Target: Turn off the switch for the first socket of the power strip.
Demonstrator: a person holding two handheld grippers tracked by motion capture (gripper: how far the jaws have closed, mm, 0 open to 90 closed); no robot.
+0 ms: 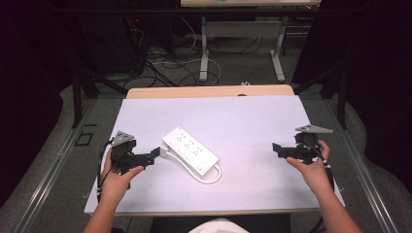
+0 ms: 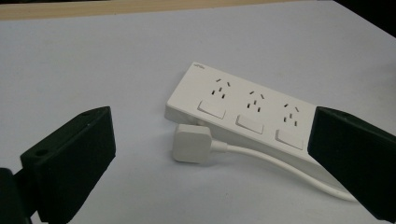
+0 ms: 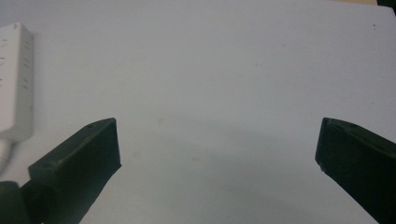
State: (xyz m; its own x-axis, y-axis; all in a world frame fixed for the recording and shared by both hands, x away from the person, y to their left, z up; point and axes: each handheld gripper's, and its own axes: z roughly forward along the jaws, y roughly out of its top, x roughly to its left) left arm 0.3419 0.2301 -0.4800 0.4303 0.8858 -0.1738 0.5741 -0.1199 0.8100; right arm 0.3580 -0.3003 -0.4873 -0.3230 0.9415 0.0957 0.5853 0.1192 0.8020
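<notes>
A white power strip with three sockets lies at an angle on the white table top, left of the middle. Its white cable loops back along it to a square plug resting by its near-left end. My left gripper is open, its tips just left of that plug. In the left gripper view the plug and strip lie ahead between the wide-apart jaws. My right gripper is open over bare table at the right. The strip's end shows in the right gripper view.
A wooden table edge runs along the back of the white top. Behind it the floor holds loose cables and the legs of another table. Dark curtains stand at both sides.
</notes>
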